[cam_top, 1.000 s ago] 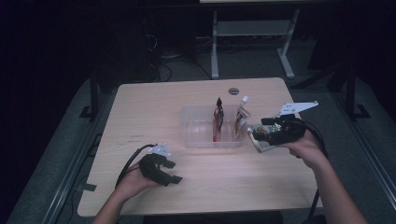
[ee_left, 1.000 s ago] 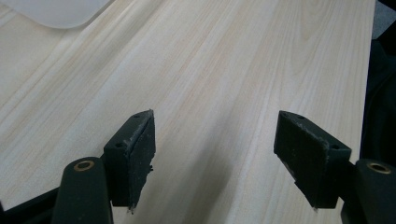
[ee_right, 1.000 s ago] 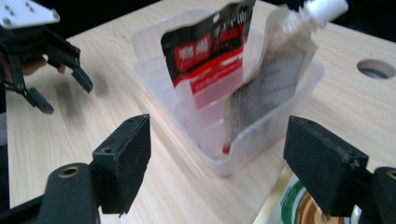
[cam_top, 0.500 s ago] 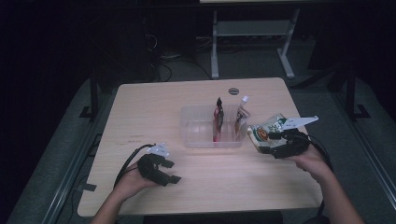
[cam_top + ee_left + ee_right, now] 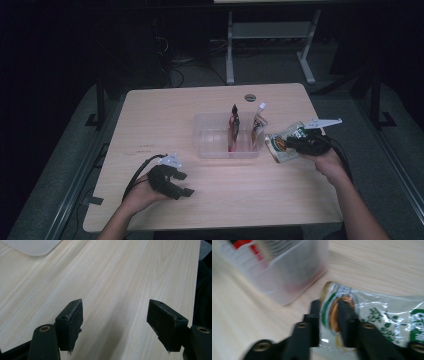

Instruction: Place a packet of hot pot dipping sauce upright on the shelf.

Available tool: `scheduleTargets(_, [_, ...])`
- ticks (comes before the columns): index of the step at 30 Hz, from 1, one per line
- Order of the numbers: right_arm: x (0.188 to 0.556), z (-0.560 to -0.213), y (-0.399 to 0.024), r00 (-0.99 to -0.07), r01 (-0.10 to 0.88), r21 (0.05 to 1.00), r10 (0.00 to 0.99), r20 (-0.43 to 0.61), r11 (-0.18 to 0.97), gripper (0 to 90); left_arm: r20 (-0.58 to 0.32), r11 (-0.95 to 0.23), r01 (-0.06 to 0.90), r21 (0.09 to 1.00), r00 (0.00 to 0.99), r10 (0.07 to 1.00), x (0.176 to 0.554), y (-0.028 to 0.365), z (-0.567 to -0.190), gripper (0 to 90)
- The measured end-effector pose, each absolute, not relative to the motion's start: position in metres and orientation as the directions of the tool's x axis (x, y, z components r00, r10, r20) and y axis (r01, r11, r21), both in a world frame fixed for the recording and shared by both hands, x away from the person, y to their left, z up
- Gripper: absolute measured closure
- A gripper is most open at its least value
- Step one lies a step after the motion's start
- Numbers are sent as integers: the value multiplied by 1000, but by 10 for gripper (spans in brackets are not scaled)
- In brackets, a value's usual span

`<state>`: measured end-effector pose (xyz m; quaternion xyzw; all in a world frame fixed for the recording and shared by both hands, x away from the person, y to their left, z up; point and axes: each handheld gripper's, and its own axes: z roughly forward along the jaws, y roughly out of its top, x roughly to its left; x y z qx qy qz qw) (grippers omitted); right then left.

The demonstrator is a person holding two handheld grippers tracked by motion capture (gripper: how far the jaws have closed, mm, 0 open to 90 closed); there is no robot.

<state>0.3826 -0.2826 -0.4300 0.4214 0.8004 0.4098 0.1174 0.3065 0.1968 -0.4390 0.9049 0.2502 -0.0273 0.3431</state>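
A green and white snack packet (image 5: 278, 145) lies at the right end of a clear plastic bin (image 5: 215, 148). My right gripper (image 5: 291, 145) has just been closing, and its jaws now pinch the packet's edge. In the right gripper view both jaws of the gripper (image 5: 329, 315) press on the packet (image 5: 382, 317) beside the bin (image 5: 287, 277). Two packets, a red one (image 5: 233, 125) and a lighter one (image 5: 258, 124), stand upright in the bin. My left gripper (image 5: 182, 184) rests at the table's front left, with its jaws (image 5: 120, 325) wide apart and nothing between them.
The wooden table (image 5: 165, 115) carries a small dark round mark (image 5: 250, 97) near its far edge. A white table frame (image 5: 270, 35) stands on the floor behind. A corner of the bin (image 5: 32, 246) shows far off in the left gripper view.
My right hand has come down and slightly toward me beside the bin, with the packet at its jaws. The left hand has stayed where it was.
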Motion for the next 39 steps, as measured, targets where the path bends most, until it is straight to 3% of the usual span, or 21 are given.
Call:
scheduleTargets(2, [391, -429, -283, -596, 581, 757, 790, 146, 298, 895, -224, -638, 474, 607, 872, 434, 307, 197, -440, 288])
scheduleTargets(17, [457, -442, -272, -522, 608, 739, 847, 98, 289, 897, -238, -638, 480, 602, 871, 430, 307, 197, -443, 288])
scheduleTargets(20, [460, -451, -272, -535, 617, 712, 842, 69, 334, 897, -238, -640, 480, 599, 871, 430, 307, 197, -443, 288])
scheduleTargets(39, [437, -454, -278, -560, 646, 685, 819, 126, 336, 897, -237, -639, 483, 599, 869, 435, 306, 197, -443, 288])
